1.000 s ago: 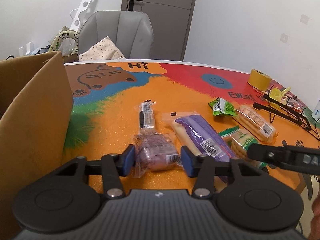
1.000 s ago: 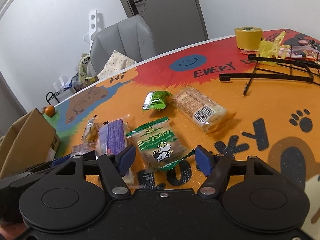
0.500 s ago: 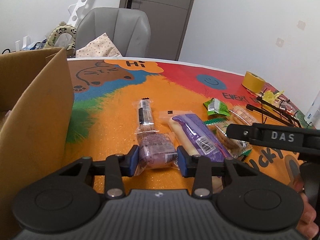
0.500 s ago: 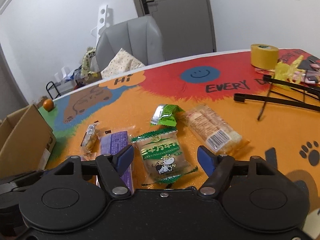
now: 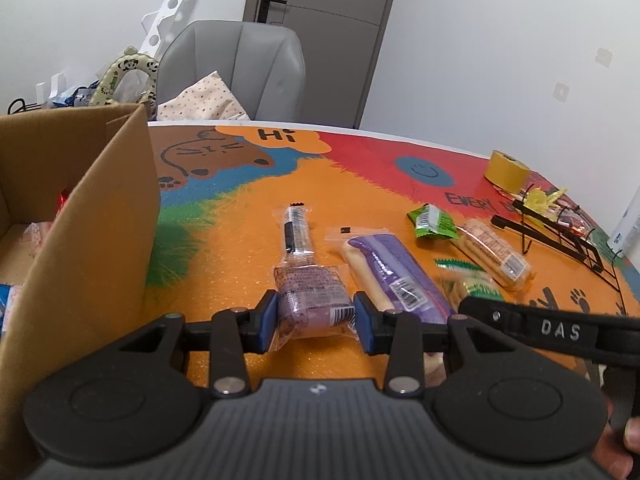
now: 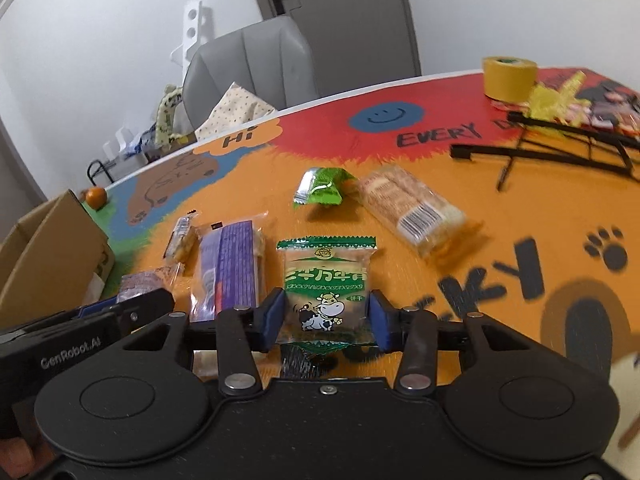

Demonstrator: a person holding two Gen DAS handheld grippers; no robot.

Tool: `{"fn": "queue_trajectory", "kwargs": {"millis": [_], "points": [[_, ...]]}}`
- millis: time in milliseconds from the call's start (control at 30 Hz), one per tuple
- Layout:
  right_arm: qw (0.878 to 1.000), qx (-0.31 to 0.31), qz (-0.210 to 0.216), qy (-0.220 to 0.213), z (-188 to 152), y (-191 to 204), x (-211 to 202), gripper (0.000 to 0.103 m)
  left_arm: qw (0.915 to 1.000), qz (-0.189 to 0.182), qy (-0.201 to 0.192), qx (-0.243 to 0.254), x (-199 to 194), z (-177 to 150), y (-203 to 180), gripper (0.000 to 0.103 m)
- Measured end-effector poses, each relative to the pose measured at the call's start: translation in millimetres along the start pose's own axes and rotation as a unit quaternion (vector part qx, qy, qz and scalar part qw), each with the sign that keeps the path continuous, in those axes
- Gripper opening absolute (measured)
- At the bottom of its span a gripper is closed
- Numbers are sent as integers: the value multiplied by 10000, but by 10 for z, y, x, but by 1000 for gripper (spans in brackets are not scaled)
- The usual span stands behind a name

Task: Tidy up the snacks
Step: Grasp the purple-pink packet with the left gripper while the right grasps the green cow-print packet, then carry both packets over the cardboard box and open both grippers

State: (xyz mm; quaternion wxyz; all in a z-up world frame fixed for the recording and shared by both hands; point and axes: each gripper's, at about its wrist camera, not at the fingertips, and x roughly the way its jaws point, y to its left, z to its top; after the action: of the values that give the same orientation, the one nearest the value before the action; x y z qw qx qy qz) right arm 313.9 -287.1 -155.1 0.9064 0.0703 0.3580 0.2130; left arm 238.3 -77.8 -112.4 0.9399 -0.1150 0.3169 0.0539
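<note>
Since a second ago the right gripper (image 6: 326, 322) has slid in over the green cow-print biscuit packet (image 6: 326, 292), which then lay clear ahead of its jaws; the jaws are closing now, their blue pads on either side of the packet's lower half, though whether they already press it is hard to tell. The left gripper (image 5: 316, 320) has barely shifted, and its jaws are clamped on the pale purple snack packet (image 5: 314, 298) (the wrapper bulges between the pads).

Taking the long purple packet (image 5: 390, 274) as landmark: the pale purple packet lies just to its left, the green cow-print one just to its right, and a slim clear-wrapped bar (image 5: 296, 232) sits up-left of it. Farther right are a crumpled green wrapper (image 5: 432, 222) and a clear pack of crackers (image 5: 492, 254), touching each other. The cardboard box (image 5: 92, 216) stands well to its left, cut off by the frame edge; its contents are mostly hidden behind the near wall, only a pinkish packet corner showing.

From the left wrist view the right gripper's arm crosses over the cow-print packet, hiding most of it. A fingertip of the person's right hand (image 5: 632, 436) shows at the lower right edge. Both grippers tilt downward toward the colourful counter (image 5: 240, 216). The black wire rack (image 6: 560, 148) and yellow tape roll (image 6: 508, 76) are blurred in the right wrist view.
</note>
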Motion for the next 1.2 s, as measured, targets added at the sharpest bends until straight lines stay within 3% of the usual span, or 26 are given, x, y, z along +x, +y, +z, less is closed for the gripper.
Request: {"fn": "queue_trajectory", "kwargs": {"millis": [700,1200], "points": [[9975,111,306,-633,21,377,-581,43,9984,-340,-386,223,-690,186,18,39],[9939,-194,793,-743,102,907,-663,43,9973,-186,-711,75,-1094,329,365,39]]}}
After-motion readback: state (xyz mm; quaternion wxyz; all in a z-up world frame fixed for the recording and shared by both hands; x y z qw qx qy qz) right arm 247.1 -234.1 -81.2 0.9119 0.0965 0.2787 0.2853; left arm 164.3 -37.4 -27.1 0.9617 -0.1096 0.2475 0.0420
